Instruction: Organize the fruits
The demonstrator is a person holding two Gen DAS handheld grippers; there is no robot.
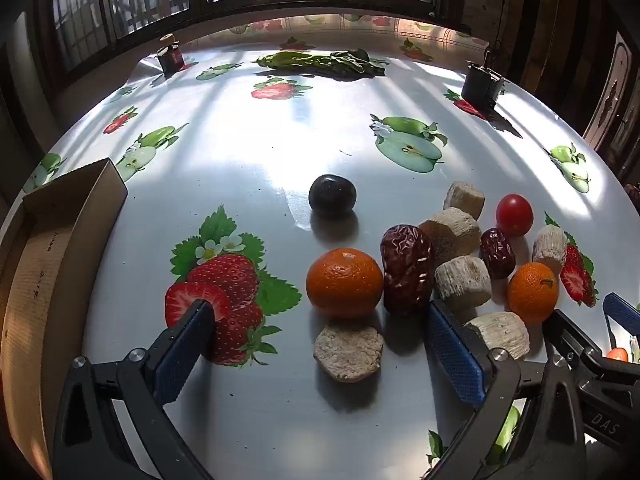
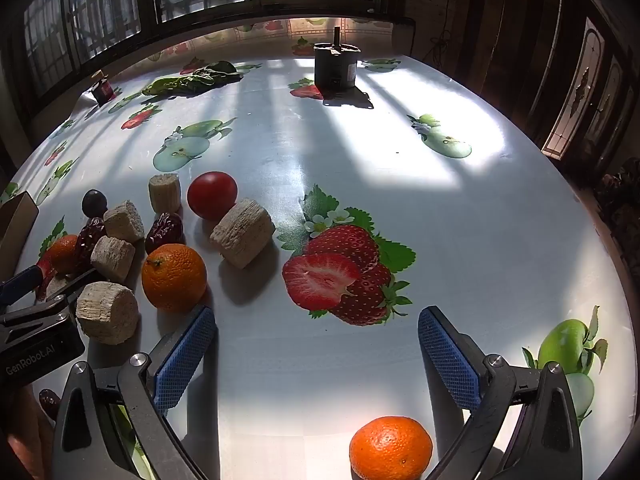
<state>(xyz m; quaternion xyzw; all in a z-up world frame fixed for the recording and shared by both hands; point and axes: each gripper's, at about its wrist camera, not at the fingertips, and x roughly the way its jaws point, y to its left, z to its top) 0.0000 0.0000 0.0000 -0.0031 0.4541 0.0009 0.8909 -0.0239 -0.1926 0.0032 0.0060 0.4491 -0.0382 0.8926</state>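
Note:
My left gripper (image 1: 320,332) is open and empty, low over the table, with a tan chunk (image 1: 348,352) between its fingers and a tangerine (image 1: 344,282) and a large red date (image 1: 407,270) just ahead. A dark plum (image 1: 332,195), a red tomato (image 1: 514,215), a second tangerine (image 1: 533,292), a small date (image 1: 497,253) and several tan chunks (image 1: 462,282) lie around. My right gripper (image 2: 318,328) is open and empty. A tangerine (image 2: 390,448) lies between its arms near the lens. Another tangerine (image 2: 174,277), the tomato (image 2: 212,195) and tan chunks (image 2: 243,232) lie to its left.
A cardboard box (image 1: 60,240) stands at the table's left edge. Leafy greens (image 1: 320,62), a small dark jar (image 1: 170,54) and a dark cylindrical device (image 2: 335,65) stand at the far side by the window. The tablecloth (image 2: 360,160) has printed strawberries and apples.

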